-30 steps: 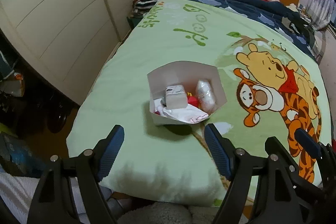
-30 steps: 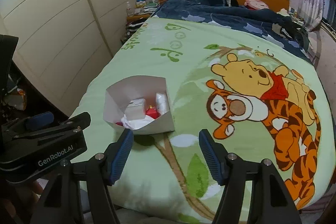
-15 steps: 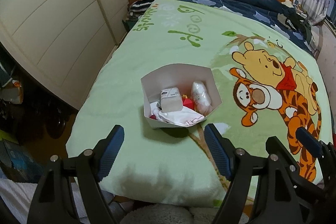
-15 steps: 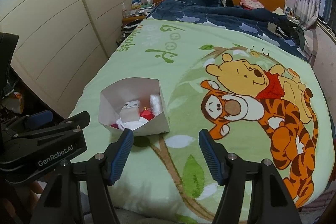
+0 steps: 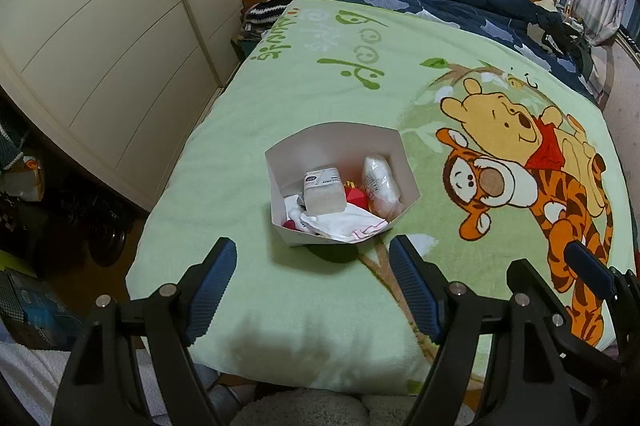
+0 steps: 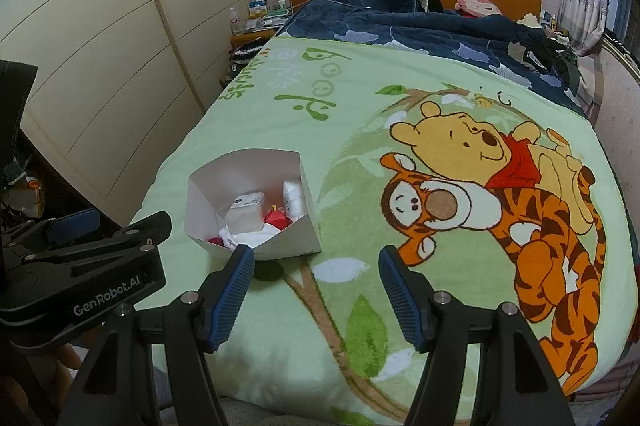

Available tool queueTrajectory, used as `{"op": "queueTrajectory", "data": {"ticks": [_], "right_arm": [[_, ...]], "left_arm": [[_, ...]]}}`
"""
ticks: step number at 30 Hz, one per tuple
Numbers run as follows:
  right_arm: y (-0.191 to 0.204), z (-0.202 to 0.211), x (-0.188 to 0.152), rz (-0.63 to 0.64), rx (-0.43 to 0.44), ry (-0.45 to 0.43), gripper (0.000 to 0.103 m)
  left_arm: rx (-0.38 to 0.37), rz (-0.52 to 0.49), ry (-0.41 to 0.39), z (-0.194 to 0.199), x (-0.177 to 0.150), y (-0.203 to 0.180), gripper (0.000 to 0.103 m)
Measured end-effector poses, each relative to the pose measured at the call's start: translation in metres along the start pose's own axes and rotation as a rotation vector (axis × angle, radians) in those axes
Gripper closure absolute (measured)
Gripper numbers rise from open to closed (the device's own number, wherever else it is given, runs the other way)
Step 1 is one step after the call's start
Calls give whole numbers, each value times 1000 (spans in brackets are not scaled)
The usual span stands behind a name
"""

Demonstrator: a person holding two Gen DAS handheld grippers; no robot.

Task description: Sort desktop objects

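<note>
Left wrist view: white paper box on green blanket, packet, cloth, bagged item inside; left gripper and right gripper both spread, empty, short of box; sorting likely finished or pausing; next move: judge whether anything remains

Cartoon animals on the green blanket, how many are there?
2 big ones: Pooh up top, Tigger hugging just below him. A tiny bee-like figure may sit above Pooh.
</note>
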State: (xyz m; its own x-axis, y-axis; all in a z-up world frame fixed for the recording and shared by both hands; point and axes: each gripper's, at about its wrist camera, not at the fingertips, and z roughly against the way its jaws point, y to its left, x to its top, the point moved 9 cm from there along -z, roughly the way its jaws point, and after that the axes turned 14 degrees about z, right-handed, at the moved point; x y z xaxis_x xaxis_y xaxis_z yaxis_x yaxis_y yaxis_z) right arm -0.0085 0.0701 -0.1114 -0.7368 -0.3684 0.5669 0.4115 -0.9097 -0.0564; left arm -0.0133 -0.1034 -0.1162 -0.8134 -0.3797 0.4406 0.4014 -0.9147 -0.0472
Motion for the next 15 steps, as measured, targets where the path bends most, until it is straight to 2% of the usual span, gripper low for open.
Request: {"op": "queueTrajectory", "data": {"ticks": [15], "right_arm": [[4,1,3,11,14,-16,36]], "left_arm": [[-6,14,4,-3,3,1,23]]}}
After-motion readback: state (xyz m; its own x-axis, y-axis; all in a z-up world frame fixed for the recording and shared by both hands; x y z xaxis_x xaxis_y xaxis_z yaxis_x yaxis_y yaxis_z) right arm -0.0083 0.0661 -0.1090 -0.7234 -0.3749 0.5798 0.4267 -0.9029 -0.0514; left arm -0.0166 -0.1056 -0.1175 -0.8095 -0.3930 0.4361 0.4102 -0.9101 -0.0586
